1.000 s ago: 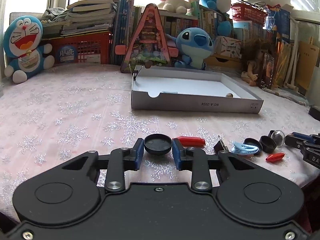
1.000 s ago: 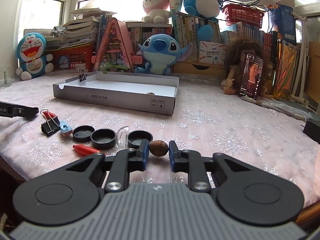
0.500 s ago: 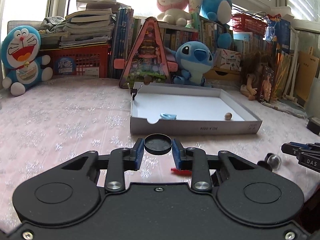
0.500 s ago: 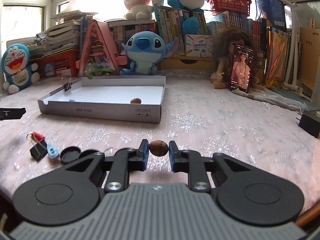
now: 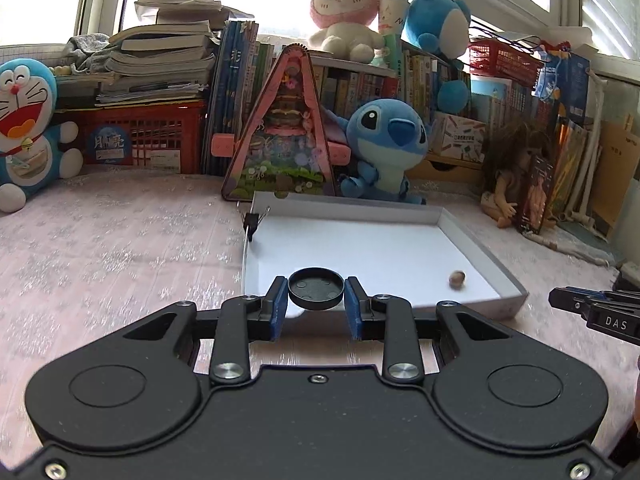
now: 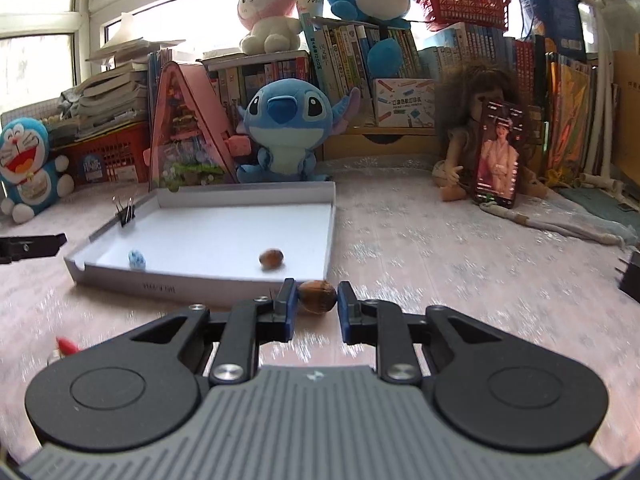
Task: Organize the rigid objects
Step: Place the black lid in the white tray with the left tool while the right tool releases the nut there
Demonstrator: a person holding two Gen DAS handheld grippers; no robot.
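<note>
Ahead of both grippers, a table [image 5: 100, 248] under a pink snowflake cloth, backed by a crowded shelf of books [image 6: 360, 56] and plush toys: a blue-and-white cat toy [image 5: 24, 132] far off to the left, a blue big-eared plush [image 6: 286, 128] straight beyond, a doll [image 6: 472, 136] with a phone [image 6: 500, 152] leaning on it off to the right of the right gripper. Nearer, a shallow white cardboard tray [image 5: 476, 240], lying flat just in front of the left gripper [image 5: 316, 306] and ahead-left of the right gripper [image 6: 317, 306]. Clipped upright onto the tray's far left wall, a black binder clip [image 5: 251, 224]. Inside the tray, loose on the white floor, a brown nut [image 6: 271, 258] toward the right wall and a small light-blue piece [image 6: 137, 260] close to the near wall. Clamped between the left gripper's blue pads [image 5: 278, 304], a round black cap [image 5: 316, 288], held level with hollow side up, over the tray's near edge. Pinched between the right gripper's pads [image 6: 289, 308], a second brown nut [image 6: 317, 296], lifted off the cloth just short of the tray's near right corner. Down at the lower left of the right gripper, on the cloth, a small red item [image 6: 66, 346], blurred.
</note>
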